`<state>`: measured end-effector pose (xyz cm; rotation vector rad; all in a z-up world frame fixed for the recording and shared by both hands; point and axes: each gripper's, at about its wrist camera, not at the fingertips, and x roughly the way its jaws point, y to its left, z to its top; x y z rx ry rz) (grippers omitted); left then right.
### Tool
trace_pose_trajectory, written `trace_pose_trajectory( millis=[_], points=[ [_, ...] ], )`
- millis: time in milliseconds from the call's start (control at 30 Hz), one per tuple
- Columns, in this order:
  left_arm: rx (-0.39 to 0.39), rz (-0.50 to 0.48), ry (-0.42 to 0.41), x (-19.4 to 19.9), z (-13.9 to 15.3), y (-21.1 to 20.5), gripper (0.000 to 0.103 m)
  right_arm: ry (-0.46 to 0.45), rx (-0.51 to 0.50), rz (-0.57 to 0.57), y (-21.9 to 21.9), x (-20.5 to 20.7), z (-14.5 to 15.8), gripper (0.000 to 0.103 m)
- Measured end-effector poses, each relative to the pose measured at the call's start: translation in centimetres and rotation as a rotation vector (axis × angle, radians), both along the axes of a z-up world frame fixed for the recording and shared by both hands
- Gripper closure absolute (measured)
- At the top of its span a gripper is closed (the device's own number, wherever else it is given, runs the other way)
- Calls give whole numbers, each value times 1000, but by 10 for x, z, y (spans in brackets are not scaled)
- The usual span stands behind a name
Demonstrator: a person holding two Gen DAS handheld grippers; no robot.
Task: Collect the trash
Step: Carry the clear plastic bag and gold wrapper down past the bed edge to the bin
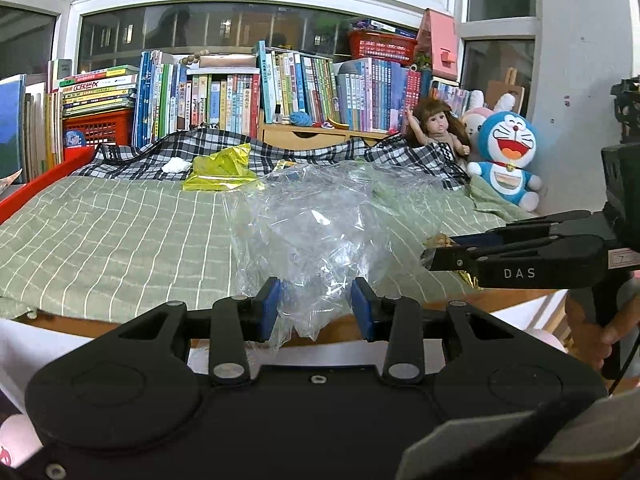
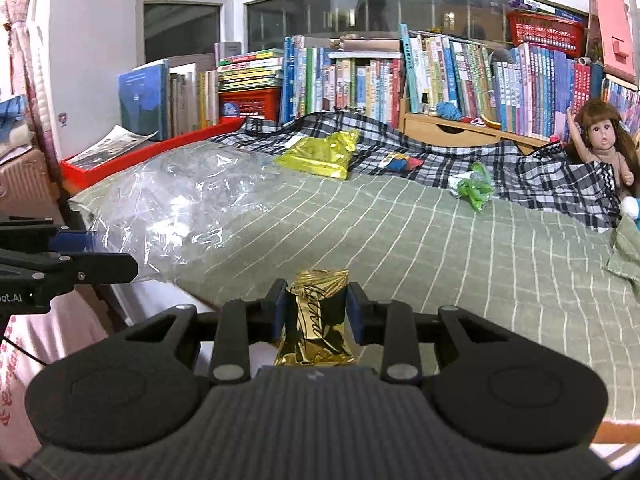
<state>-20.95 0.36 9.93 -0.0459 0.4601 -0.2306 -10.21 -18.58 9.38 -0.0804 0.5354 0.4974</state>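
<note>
My left gripper (image 1: 317,304) is shut on the bunched neck of a clear plastic bag (image 1: 320,220), which billows out over the green checked bed (image 1: 120,240). My right gripper (image 2: 318,304) is shut on a gold snack wrapper (image 2: 316,320) standing upright between its blue pads. In the left wrist view the right gripper (image 1: 430,254) comes in from the right, close beside the bag. More trash lies further back on the bed: a yellow-green foil packet (image 2: 320,154), a crumpled green wrapper (image 2: 474,188), a small colourful wrapper (image 2: 400,162) and a white tissue (image 1: 176,166).
A black-and-white plaid blanket (image 2: 540,180) lies bunched across the far side of the bed. Behind it stand rows of books (image 1: 240,96). A doll (image 1: 438,124) and a blue plush toy (image 1: 506,156) sit at the right. A red rail (image 2: 140,152) borders the left side.
</note>
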Motion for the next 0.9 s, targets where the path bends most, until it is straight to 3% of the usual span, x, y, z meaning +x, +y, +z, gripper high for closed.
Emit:
trace_pose_trajectory(
  millis=[333, 567, 900],
  points=[
    [29, 23, 52, -29, -20, 9, 66, 50, 10, 19, 11, -26, -31, 62],
    [97, -4, 95, -38, -40, 5, 66, 85, -11, 13, 14, -31, -50, 62],
    [116, 19, 211, -35, -82, 8, 66, 164, 6, -25, 5, -25, -76, 62]
  ],
)
